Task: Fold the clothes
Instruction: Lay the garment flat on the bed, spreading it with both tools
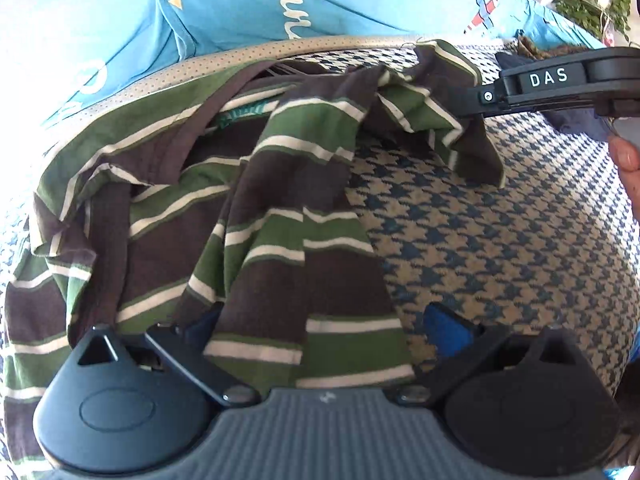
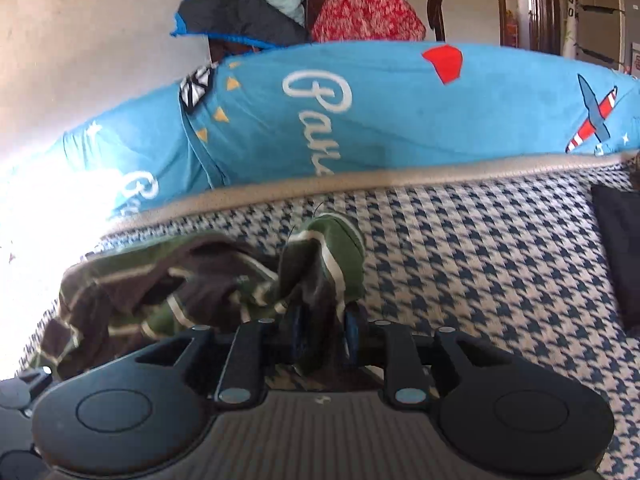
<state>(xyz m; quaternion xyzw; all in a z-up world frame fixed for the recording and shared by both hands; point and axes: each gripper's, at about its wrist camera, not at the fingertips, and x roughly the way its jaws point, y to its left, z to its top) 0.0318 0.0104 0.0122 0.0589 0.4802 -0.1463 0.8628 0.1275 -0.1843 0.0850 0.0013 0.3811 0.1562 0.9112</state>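
Striped shirt (image 1: 256,216) lies crumpled on the houndstooth mattress (image 1: 500,248), long axis running left to right (collar leftward). Right gripper (image 2: 324,330) clamps its sleeve end. Left gripper (image 1: 320,332) spread apart over the shirt's hem.

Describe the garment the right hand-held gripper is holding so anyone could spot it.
On the houndstooth mattress, in front of the blue bedding, lies a crumpled striped shirt. Its brown, green and cream stripes set it apart from the dark cloth at the mattress's right edge.
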